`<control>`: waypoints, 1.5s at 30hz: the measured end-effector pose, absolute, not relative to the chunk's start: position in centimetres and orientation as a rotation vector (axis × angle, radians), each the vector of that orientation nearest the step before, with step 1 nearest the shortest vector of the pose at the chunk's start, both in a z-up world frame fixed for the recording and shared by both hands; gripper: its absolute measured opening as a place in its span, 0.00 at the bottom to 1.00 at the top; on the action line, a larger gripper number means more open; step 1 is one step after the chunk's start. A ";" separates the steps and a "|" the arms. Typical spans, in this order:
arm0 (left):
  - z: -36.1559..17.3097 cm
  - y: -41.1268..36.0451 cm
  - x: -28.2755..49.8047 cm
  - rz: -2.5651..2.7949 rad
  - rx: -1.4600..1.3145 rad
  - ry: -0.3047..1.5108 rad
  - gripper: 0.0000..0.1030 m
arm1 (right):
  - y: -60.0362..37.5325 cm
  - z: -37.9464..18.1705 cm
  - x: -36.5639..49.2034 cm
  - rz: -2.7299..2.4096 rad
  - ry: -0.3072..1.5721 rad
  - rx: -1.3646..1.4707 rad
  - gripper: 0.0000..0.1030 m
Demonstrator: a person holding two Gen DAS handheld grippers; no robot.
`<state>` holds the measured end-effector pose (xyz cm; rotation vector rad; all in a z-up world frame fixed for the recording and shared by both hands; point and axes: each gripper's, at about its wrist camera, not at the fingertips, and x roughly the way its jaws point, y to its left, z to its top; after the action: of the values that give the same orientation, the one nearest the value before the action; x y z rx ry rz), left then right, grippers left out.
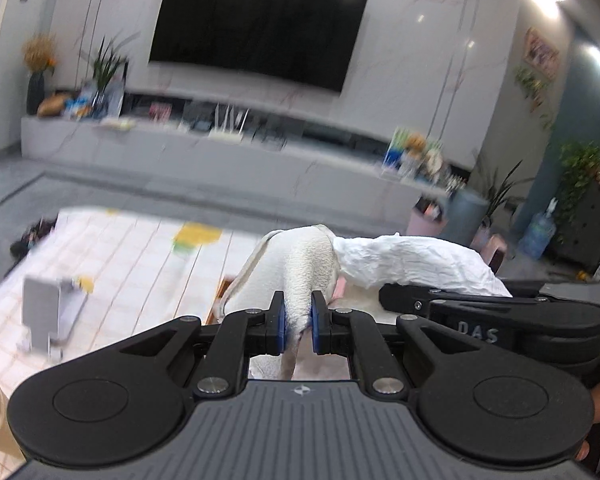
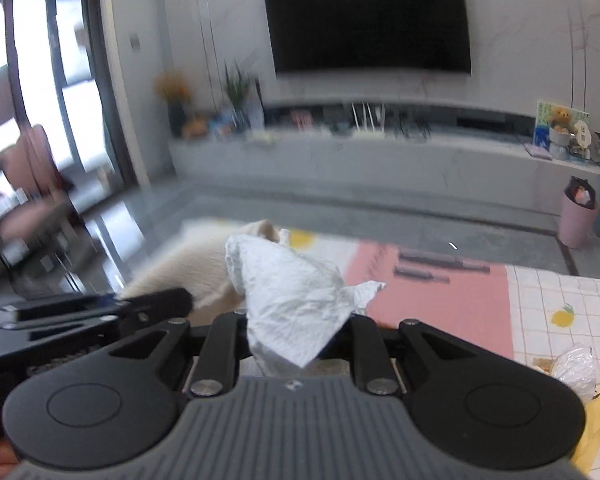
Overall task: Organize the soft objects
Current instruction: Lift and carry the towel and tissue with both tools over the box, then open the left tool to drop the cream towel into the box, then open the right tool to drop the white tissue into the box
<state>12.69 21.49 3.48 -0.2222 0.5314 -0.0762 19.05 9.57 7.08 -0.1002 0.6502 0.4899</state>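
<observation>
Right gripper's fingers hidden behind crumpled white tissue; background motion-blurred.

This is a home living room. A large dark television hangs on a pale marble-look wall at twelve o'clock, and a long low grey media console runs below it, crowded with small household things. A vase of dried orange flowers and a green potted plant stand at its ten o'clock end; a teddy bear sits toward two o'clock. A pink waste bin stands on the glossy grey tiled floor. At nine o'clock, tall glazed doors let in daylight. Nearest, a worktop wears a checked lemon-print cloth, though blur softens the details.
</observation>
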 end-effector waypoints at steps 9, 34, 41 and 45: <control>-1.7 21.6 15.0 -0.107 -0.155 0.655 0.12 | 13.7 -1.2 22.4 0.494 0.810 -0.557 0.17; 2.2 25.2 14.1 -0.153 -0.305 0.782 0.71 | 13.2 -3.1 25.0 0.409 0.925 -0.590 0.23; 2.8 26.7 13.8 -0.091 -0.277 0.755 0.71 | 12.5 -1.9 23.1 0.380 0.880 -0.586 0.33; 2.7 27.1 14.2 -0.087 -0.299 0.762 0.71 | 12.4 -0.8 21.9 0.375 0.837 -0.635 0.57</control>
<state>14.24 27.09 2.65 -0.2992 0.7623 -0.0871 21.86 12.45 -0.78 -0.6345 0.8369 0.3746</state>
